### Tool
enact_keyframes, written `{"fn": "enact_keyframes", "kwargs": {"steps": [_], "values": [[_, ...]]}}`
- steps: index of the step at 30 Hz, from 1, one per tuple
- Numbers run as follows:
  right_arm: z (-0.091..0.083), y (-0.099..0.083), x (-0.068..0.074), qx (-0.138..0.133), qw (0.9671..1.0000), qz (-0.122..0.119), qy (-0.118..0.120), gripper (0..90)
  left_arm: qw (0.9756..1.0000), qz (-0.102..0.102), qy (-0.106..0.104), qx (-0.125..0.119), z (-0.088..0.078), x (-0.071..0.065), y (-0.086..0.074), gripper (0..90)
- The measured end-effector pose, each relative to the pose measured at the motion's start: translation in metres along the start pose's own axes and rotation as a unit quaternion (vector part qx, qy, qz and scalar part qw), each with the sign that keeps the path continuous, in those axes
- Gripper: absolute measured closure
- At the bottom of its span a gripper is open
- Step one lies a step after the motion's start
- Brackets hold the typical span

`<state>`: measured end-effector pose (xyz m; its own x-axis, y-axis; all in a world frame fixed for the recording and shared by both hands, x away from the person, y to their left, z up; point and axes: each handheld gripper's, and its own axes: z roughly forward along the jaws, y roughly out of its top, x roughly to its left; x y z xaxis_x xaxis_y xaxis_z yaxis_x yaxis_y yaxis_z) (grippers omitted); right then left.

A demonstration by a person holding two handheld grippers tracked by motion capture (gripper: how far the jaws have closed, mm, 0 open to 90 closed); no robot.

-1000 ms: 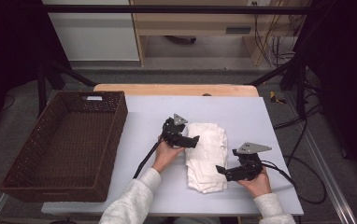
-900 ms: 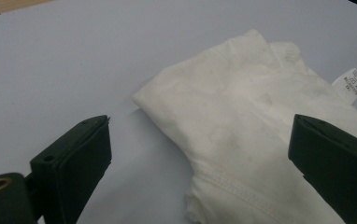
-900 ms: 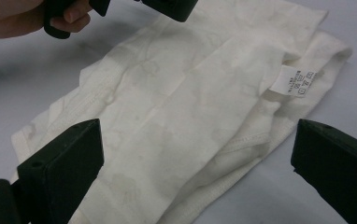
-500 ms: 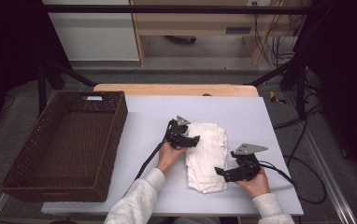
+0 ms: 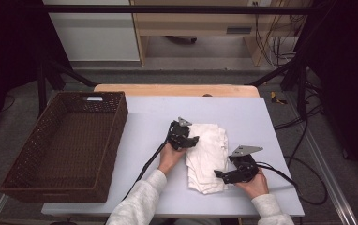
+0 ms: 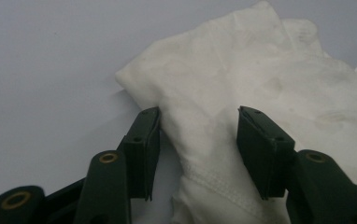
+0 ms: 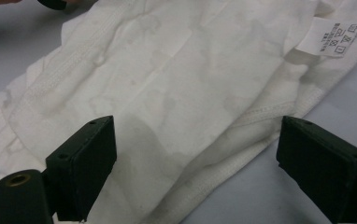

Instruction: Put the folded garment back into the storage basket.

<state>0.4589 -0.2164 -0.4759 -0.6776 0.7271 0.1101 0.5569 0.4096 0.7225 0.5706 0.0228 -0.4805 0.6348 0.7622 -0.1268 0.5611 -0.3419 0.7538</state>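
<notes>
The left hand-held gripper (image 5: pixel 195 139) has just been closing its jaws around the far left corner of the folded white garment (image 5: pixel 207 157), cloth bunched between the pads but not visibly pinched; the right hand-held gripper (image 5: pixel 218 174) stands wide apart over the near edge, closing slightly. The garment lies mid-desk (image 5: pixel 153 117), right of the wicker basket (image 5: pixel 67 145). It looks light, limp and prone to unfolding, so stitched hems and corners are likely the surest holds. The right gripper view shows a care label (image 7: pixel 334 38) and hem stitching (image 7: pixel 256 113) that the high view cannot resolve.
</notes>
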Motion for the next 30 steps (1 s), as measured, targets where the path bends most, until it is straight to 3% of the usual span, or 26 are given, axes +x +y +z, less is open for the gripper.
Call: {"fn": "enact_keyframes", "kwargs": {"steps": [15,22,30], "values": [[0.0037,-0.0031,0.0016,0.014,0.9997,0.008,-0.020,24.3,0.9998,-0.017,-0.008,0.003,0.0010,-0.0032,-0.0011,66.8],[0.0029,-0.0045,0.0053,0.006,0.9998,0.013,-0.016,38.8,0.9994,-0.031,-0.014,0.006,0.0007,-0.0031,-0.0006,71.1],[0.0025,-0.0040,0.0082,0.005,0.9994,0.026,-0.023,56.6,0.9995,-0.029,-0.012,0.004,0.0001,-0.0048,-0.0006,73.7]]}}
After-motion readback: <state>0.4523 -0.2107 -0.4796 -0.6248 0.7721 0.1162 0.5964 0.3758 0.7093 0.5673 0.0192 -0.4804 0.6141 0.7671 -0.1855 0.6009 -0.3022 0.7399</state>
